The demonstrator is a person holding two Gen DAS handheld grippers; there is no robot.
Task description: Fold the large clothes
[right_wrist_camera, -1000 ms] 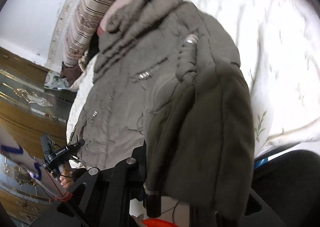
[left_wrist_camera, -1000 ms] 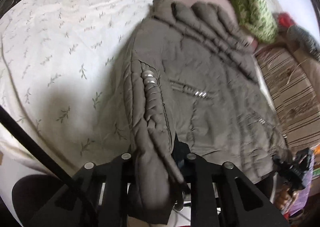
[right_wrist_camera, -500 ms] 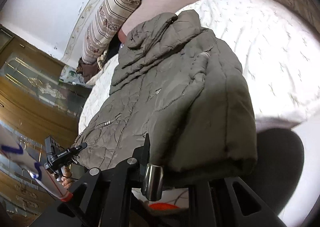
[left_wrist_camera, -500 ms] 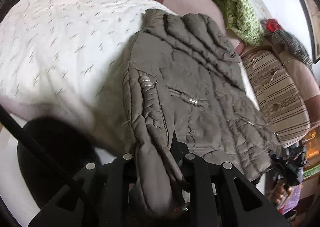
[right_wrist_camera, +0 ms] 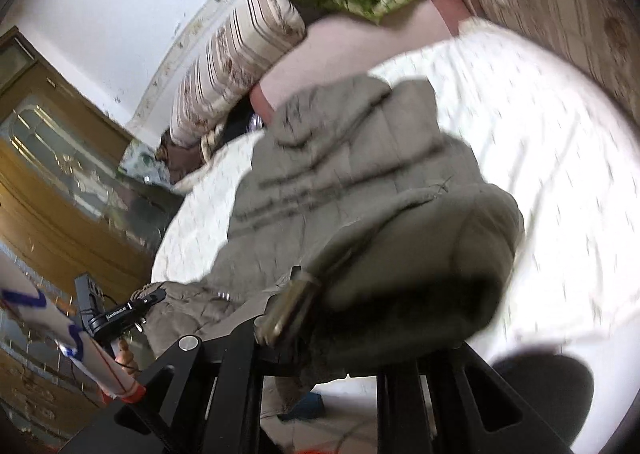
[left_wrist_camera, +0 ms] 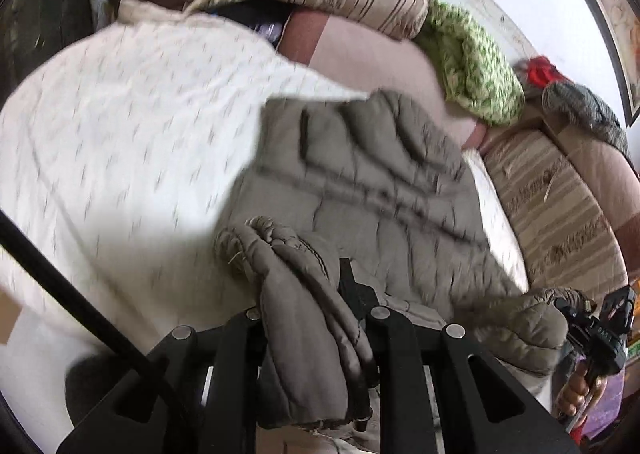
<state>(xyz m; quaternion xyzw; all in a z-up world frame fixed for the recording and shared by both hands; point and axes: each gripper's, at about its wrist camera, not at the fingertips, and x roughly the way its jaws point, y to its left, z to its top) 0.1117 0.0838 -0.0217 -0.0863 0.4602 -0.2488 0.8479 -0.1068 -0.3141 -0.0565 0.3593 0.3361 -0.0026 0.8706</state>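
Jacket (left_wrist_camera: pixel 360 190) hem pinched in both hand-held grippers, left (left_wrist_camera: pixel 316 338) and right (right_wrist_camera: pixel 320 318), each clamped on fabric; body on bed (left_wrist_camera: pixel 120 142). Fold in hand: hem lifted. Next: carry toward collar, lay flat.

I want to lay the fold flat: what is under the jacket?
The white bedspread shows around the jacket; whatever lies directly beneath it is covered.
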